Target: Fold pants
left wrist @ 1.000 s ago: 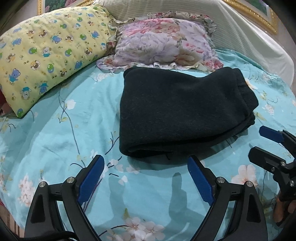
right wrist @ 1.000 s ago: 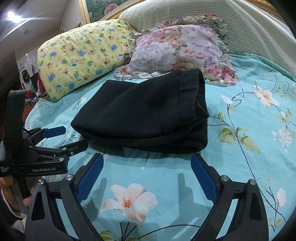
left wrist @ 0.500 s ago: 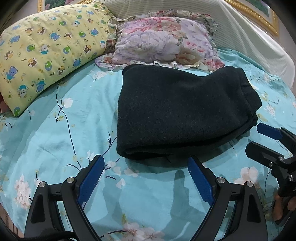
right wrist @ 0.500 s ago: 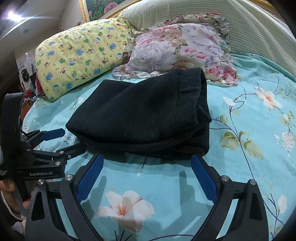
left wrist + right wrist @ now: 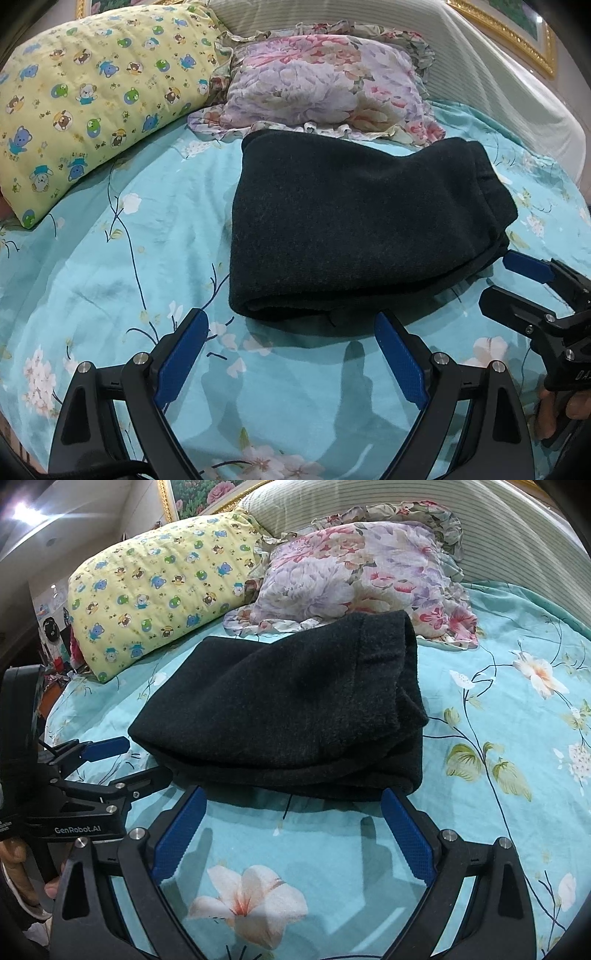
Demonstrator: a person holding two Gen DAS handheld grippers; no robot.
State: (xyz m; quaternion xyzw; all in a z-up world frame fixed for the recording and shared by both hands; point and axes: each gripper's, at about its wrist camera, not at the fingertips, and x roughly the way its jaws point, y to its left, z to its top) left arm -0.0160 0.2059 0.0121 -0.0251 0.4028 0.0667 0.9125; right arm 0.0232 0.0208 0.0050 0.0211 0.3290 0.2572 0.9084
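The black pants (image 5: 354,229) lie folded into a thick rectangle on the turquoise floral bedsheet (image 5: 110,266). They also show in the right wrist view (image 5: 295,709). My left gripper (image 5: 291,332) is open and empty, just short of the near folded edge. My right gripper (image 5: 293,805) is open and empty, its fingertips at the near edge of the pants. The right gripper also shows at the right of the left wrist view (image 5: 509,278), and the left gripper at the left of the right wrist view (image 5: 144,757). Both are beside the pants.
A yellow cartoon-print pillow (image 5: 92,96) and a floral ruffled pillow (image 5: 325,88) lie behind the pants against a striped headboard (image 5: 480,81). The bed edge drops off at the left, with room clutter (image 5: 55,642) beyond it.
Both grippers have moved forward, closer to the near edge of the folded pants. Both stay open. The pants have not moved.
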